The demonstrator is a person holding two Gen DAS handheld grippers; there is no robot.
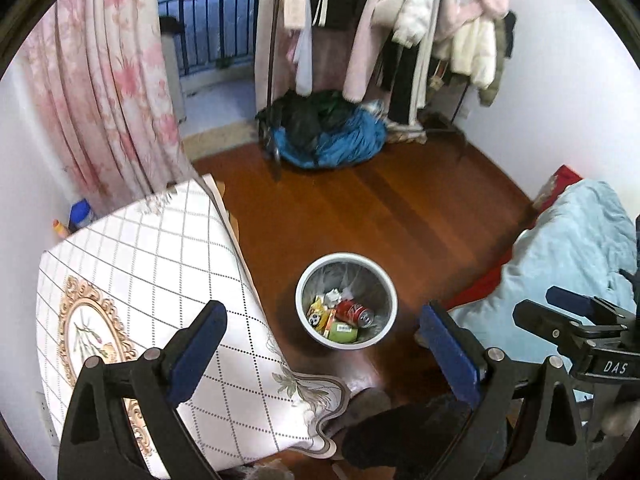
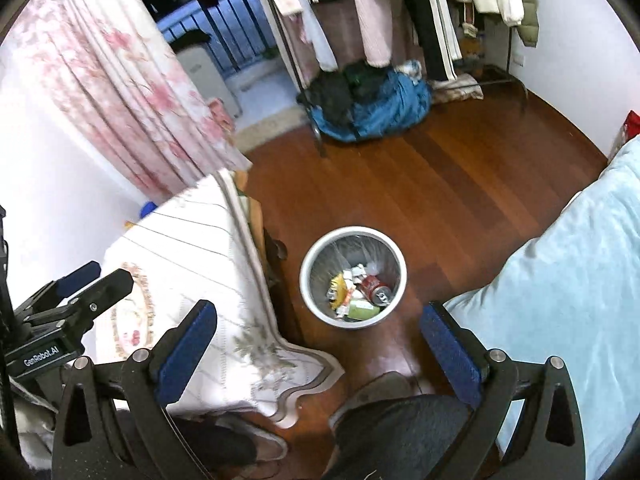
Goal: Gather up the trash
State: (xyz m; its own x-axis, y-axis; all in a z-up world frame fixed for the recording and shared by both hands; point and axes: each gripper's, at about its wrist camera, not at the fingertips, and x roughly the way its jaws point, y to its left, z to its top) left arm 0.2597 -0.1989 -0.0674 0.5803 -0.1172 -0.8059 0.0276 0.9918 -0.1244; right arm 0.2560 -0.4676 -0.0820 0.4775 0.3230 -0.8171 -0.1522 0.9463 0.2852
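Observation:
A round white bin [image 1: 308, 280] [image 2: 310, 264] stands on the wooden floor between a table and a bed. In it lie a red soda can [image 1: 354, 312] [image 2: 376, 288], a green carton [image 1: 342, 333] [image 2: 362, 311], yellow wrappers [image 1: 320, 312] [image 2: 340, 286] and crumpled white paper [image 1: 332, 295]. My left gripper [image 1: 324, 346] hovers high above the bin, open, nothing between its blue pads. My right gripper [image 2: 320, 344] is also open and empty above the bin. Each gripper shows at the edge of the other's view: right gripper [image 1: 560, 304], left gripper [image 2: 96, 276].
A table with a white checked cloth [image 1: 160, 280] [image 2: 192, 260] is left of the bin. A bed with a light blue quilt [image 1: 572, 252] [image 2: 560, 280] is on the right. A person's dark trouser leg and slipper [image 1: 368, 404] are below. A clothes rack and a blue heap [image 1: 340, 140] stand beyond.

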